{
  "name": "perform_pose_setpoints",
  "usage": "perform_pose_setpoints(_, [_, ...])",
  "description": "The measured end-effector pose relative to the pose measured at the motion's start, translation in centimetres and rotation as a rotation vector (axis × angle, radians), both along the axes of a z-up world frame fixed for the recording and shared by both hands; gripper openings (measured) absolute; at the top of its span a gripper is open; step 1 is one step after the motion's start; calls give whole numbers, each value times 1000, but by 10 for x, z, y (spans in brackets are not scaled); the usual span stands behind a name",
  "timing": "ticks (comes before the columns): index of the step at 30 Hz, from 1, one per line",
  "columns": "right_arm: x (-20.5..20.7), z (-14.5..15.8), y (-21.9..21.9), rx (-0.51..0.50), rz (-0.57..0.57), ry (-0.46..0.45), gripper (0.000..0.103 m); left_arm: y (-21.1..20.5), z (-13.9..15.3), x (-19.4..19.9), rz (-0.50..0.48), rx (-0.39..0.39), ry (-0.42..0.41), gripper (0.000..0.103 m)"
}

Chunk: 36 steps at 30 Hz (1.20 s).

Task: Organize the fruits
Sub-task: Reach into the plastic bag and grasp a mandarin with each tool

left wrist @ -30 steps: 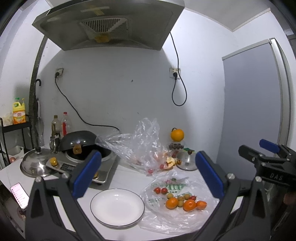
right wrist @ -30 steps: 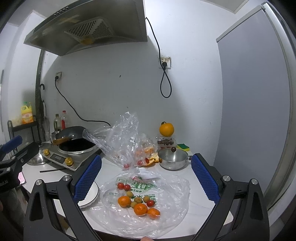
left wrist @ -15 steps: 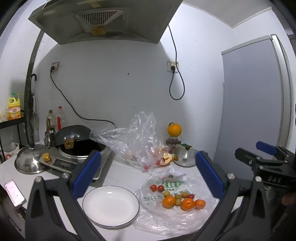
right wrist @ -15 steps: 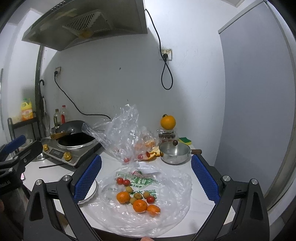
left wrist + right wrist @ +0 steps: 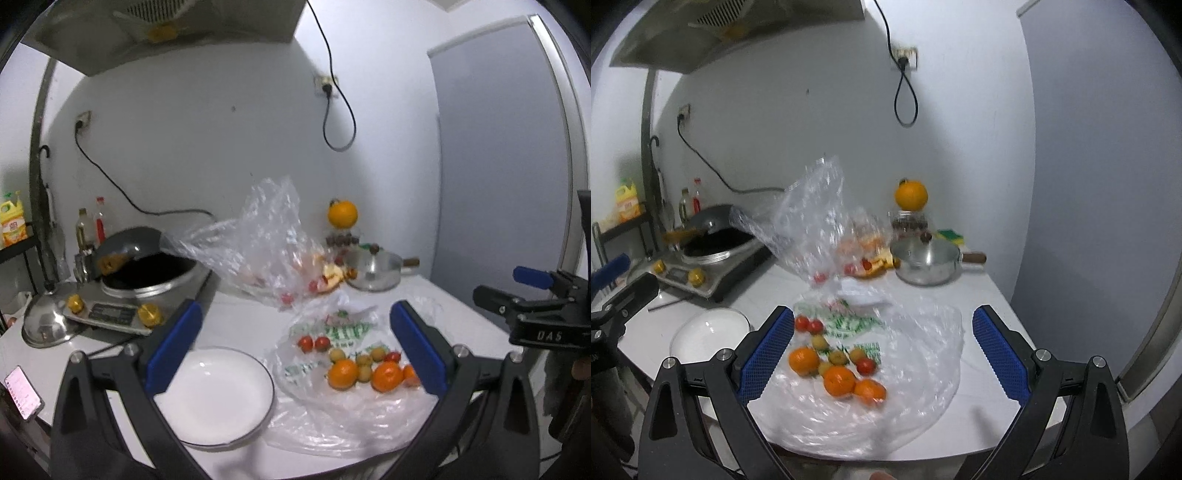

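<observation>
Small oranges (image 5: 343, 373), red cherry tomatoes (image 5: 313, 343) and small yellow-green fruits (image 5: 337, 355) lie on a flat clear plastic bag (image 5: 332, 417) on the white counter. In the right wrist view the oranges (image 5: 839, 380) and tomatoes (image 5: 808, 325) lie between my fingers. An empty white plate (image 5: 218, 391) sits left of the bag; it also shows in the right wrist view (image 5: 709, 334). My left gripper (image 5: 295, 347) is open above the plate and bag. My right gripper (image 5: 882, 354) is open above the fruit.
A crumpled bag (image 5: 266, 243) with more fruit stands behind. A wok (image 5: 147, 273) on an induction cooker is back left, a lidded steel pot (image 5: 925, 260) back right, a large orange (image 5: 911, 195) on a jar. A phone (image 5: 22, 391) lies at the left counter edge.
Both grippers have moved forward and down toward the counter; the plate and fruit look larger and closer. Both stay open. Nothing on the counter has moved.
</observation>
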State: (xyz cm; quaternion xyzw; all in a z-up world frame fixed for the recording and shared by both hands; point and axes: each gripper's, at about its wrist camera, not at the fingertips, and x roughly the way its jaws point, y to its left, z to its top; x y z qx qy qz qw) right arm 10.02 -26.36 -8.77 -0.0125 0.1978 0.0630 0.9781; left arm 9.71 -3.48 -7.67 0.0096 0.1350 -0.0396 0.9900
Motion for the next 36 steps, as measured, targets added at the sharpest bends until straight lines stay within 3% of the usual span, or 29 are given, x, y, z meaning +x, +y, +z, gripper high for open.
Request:
perform_pose_setpoints(13, [49,-71,-5,-27,67,173,90,-38,-63,59,-57,118,194,102])
perform_pose_setpoints(19, [67,-88,-12,-5,86,217,74,-52,-77,75,-88,166,227,102])
perform_pose_setpoints(23, [80,-101,-13,18,115,268,59,-57,-91,88,-101,193,273,90])
perform_pose_setpoints(30, [90,-115,-7,59,224,333,49,-60,-104,106,-106,193,311,88])
perform_pose_setpoints(34, [94,-122,-9,87,252,356,49,-64,-115,121,-141,194,372,74])
perform_pose_setpoints(36, [96,-123,-13,112,259,354,49,-69,-119,126,-147,208,384,74])
